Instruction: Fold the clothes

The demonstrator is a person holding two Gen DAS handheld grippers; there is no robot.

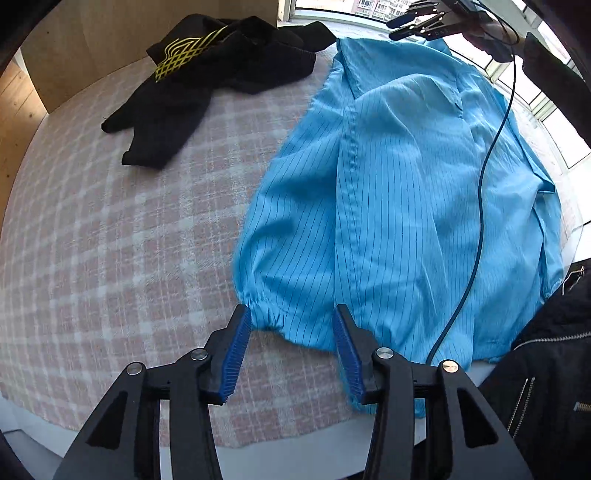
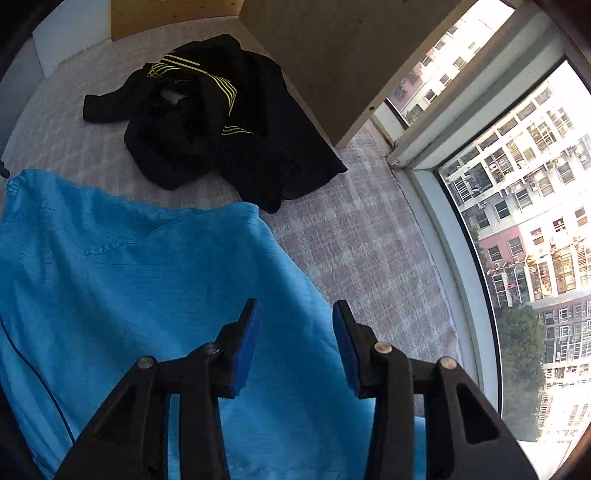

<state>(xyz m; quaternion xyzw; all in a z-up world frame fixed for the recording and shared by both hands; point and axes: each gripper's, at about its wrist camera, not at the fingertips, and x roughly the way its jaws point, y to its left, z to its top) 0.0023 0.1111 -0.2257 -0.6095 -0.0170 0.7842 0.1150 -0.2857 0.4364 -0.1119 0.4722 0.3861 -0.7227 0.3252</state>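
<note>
A light blue pinstriped garment lies spread flat on the checked bed cover. Its gathered elastic cuff sits between the blue pads of my left gripper, which is open, with neither pad pressing the cloth. At the garment's far end, seen from the left wrist view, my right gripper hovers with its fingers apart. In the right wrist view the right gripper stands open over the edge of the blue garment, with nothing gripped.
A crumpled black garment with yellow stripes lies on the cover beyond the blue one. Wooden panels wall the far side, and a window runs along the right. A blue cable crosses the garment. A person's black zipped jacket is near.
</note>
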